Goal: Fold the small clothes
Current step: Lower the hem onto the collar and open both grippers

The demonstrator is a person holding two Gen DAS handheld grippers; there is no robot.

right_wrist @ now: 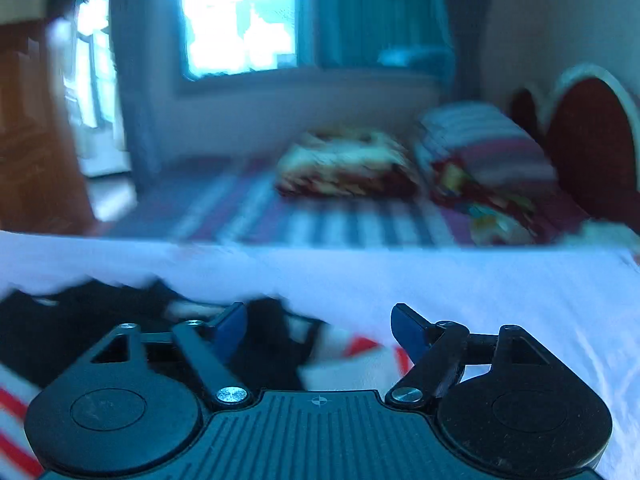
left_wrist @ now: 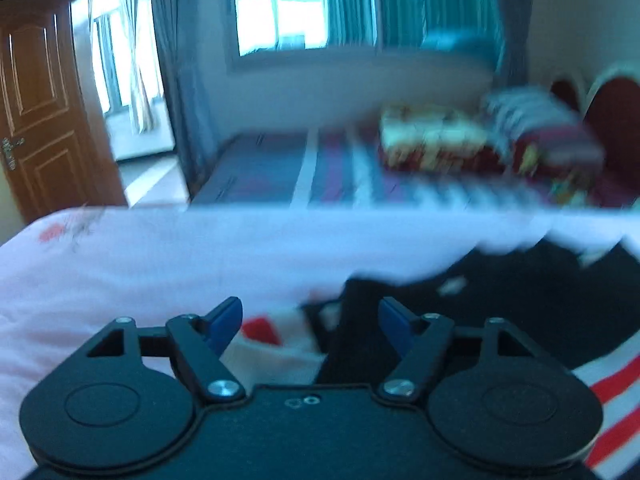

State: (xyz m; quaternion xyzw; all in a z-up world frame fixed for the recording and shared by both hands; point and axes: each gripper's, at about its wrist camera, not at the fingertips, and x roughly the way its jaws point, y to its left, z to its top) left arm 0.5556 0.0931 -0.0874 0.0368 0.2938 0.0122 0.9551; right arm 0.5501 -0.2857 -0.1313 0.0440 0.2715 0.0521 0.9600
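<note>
Left claw (left_wrist: pixel 310 322) wide open, blue pads apart, nothing pinched between them; right claw (right_wrist: pixel 318 330) likewise spread and empty. Just ahead of both, lying loose on the pale sheet (left_wrist: pixel 140 256) — a small garment (left_wrist: pixel 480 304), mostly black with red-and-white striped parts, soft and limp like knit jersey. Rumpled rather than squared off, edges wavy, a white-and-red flap (right_wrist: pixel 352 360) turned up near the right claw. Hard to read exact outline through the blur.

Judged from this: folding barely under way or between steps. No neat rectangle visible, no stacked pile of finished pieces in front. Still left, probably: flatten, bring sides in, double over.

Sheet itself smooth, faintly pink-white, a small red floral print (left_wrist: pixel 56 234) at the left — thin woven cotton by the look of it.

Farther off, a bed (right_wrist: pixel 320 220) with a striped cover in purple, white and blue, two folded patterned blankets (right_wrist: pixel 348 164) and a striped bolster-like roll (right_wrist: pixel 480 144) against a rounded red headboard (right_wrist: pixel 592 140). Beyond, a bright window (left_wrist: pixel 280 8) with teal curtains, a brown panelled door (left_wrist: pixel 36 100) at the left.
</note>
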